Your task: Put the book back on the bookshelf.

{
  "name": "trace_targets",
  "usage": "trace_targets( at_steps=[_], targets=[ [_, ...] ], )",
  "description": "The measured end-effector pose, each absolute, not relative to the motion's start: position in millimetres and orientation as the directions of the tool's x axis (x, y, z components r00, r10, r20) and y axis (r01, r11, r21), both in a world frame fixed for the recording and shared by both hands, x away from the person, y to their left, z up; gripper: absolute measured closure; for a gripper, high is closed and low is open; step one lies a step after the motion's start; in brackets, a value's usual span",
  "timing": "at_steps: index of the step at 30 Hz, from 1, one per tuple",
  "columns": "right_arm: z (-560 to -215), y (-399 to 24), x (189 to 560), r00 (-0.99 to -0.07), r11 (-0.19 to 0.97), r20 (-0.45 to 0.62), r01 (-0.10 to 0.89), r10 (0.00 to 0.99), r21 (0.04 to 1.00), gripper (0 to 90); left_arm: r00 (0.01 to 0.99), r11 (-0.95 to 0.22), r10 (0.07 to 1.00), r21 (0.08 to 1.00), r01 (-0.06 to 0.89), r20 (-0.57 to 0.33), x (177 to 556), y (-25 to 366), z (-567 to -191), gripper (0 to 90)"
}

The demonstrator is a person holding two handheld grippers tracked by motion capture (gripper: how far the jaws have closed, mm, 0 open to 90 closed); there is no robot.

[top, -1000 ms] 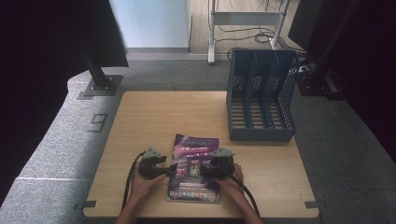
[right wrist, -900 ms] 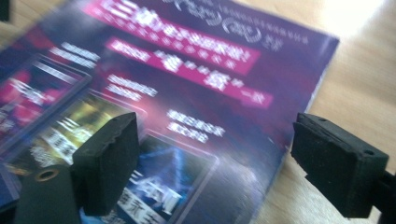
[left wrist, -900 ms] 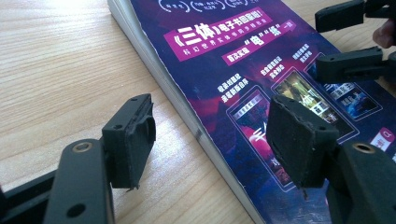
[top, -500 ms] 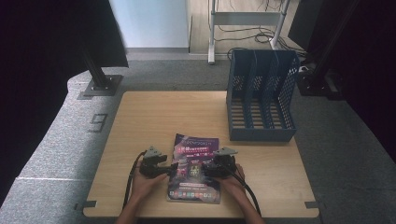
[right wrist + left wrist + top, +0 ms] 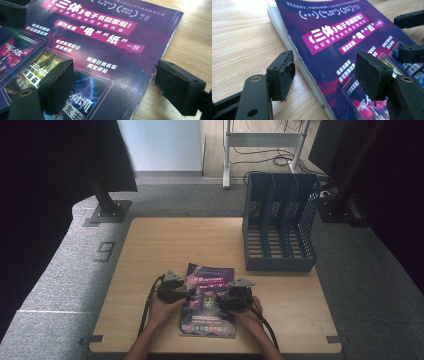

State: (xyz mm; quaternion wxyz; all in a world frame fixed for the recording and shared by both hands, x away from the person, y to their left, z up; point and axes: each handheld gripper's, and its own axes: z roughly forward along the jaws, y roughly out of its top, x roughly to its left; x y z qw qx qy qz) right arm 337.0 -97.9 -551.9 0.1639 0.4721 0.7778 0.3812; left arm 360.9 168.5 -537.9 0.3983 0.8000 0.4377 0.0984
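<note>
Magazine (image 5: 210, 300) lies flat on the counter (image 5: 165, 245); both grippers' jaws stand spread astride its side edges, so pinch evenly before lifting.

Blue file rack (image 5: 280, 227) standing upright at the table's (image 5: 185, 245) far right corner, slots open upward. Beyond the far edge: grey floor (image 5: 65, 270), black stand base (image 5: 106, 212), white frame legs (image 5: 227, 155), cables (image 5: 265, 160).

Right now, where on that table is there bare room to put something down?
Bare wood lies across the table left of the blue file rack and beyond the purple magazine. The near middle is crowded: both grippers, left and right, straddle the magazine's edges.
</note>
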Motion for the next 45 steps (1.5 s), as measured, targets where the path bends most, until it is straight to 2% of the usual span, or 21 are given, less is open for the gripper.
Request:
trace_targets(
  at_steps=[14, 45],
  targets=[
    [-552.7, -98.0, 336.3, -0.499, 0.26, 0.103, 0.603, 0.86, 0.754, 15.8, 0.583, -0.277, 0.782, 0.717, 0.64, -0.219, 378.4, 167.6, -545.8, 32.7],
    [-553.6, -98.1, 335.0, -0.496, 0.253, 0.103, 0.597, 0.862, 0.761, 16.0, 0.591, -0.222, 0.76, 0.746, 0.628, -0.271, 375.5, 169.8, -539.3, 33.6]
  ],
)
